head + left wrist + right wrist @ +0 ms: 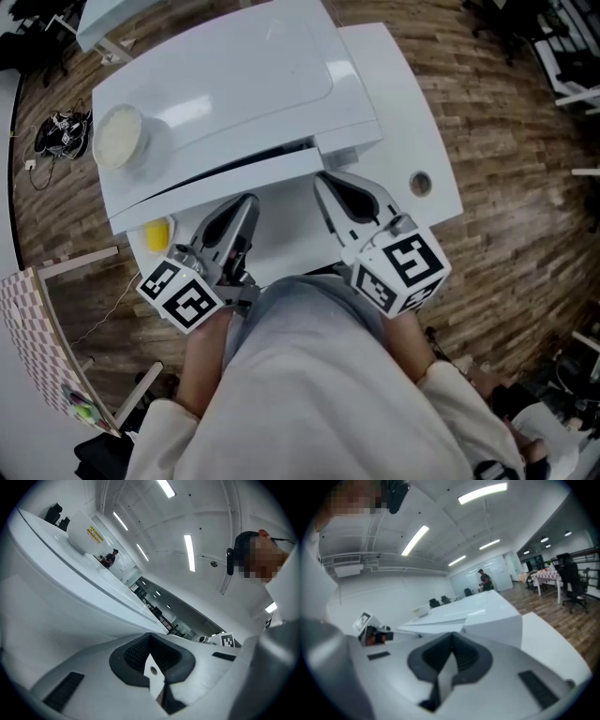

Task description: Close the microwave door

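While tools (246,202) (324,184) hover closed, microwave (234,84) ahead — near

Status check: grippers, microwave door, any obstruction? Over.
Left hand-held gripper, right hand-held gripper: both shut, empty. Microwave door slightly ajar ahead of them. Nothing seen blocking it.

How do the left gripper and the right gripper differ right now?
In the head view the left gripper angles up to the right, while the right gripper angles up to the left, so their tips converge. The left gripper's tips sit near the middle of the microwave front; the right gripper's tips lie nearer its right end. Both are white, shut, and hold nothing.
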Tool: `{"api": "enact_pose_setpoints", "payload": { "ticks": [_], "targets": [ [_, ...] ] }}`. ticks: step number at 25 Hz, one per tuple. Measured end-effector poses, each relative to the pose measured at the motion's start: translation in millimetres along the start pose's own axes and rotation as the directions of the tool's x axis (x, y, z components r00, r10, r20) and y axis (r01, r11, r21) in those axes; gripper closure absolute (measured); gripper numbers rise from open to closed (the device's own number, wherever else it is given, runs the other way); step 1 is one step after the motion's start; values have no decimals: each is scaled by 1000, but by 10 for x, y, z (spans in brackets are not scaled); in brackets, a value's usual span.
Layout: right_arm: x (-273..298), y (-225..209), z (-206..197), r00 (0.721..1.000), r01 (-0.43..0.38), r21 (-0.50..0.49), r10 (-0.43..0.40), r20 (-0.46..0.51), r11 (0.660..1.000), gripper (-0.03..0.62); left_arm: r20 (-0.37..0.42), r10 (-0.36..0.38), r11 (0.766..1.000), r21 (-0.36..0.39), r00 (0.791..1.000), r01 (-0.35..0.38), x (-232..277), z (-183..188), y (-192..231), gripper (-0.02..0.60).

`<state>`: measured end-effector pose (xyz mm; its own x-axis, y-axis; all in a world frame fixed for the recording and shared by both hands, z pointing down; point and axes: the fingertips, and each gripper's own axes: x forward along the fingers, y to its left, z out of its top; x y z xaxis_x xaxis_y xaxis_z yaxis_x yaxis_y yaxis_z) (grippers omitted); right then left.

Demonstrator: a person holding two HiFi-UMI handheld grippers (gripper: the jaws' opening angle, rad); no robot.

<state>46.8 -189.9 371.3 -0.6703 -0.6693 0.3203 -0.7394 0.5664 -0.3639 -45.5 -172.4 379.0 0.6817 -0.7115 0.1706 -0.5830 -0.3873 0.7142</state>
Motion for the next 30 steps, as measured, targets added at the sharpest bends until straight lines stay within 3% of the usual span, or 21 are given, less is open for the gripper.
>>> {"api": "enact_pose_setpoints", "payload": {
  "ticks": [7, 30],
  "targets": [
    [15, 3, 13, 1000, 20, -3, -20, 11, 1000, 572, 5, 15, 999, 31, 1000, -16, -13, 23, 12, 565],
    [94, -30, 61, 999, 25, 19, -25, 27, 1000, 574, -8, 14, 1000, 19, 1000, -14, 7, -20, 36, 565]
  ]
}}
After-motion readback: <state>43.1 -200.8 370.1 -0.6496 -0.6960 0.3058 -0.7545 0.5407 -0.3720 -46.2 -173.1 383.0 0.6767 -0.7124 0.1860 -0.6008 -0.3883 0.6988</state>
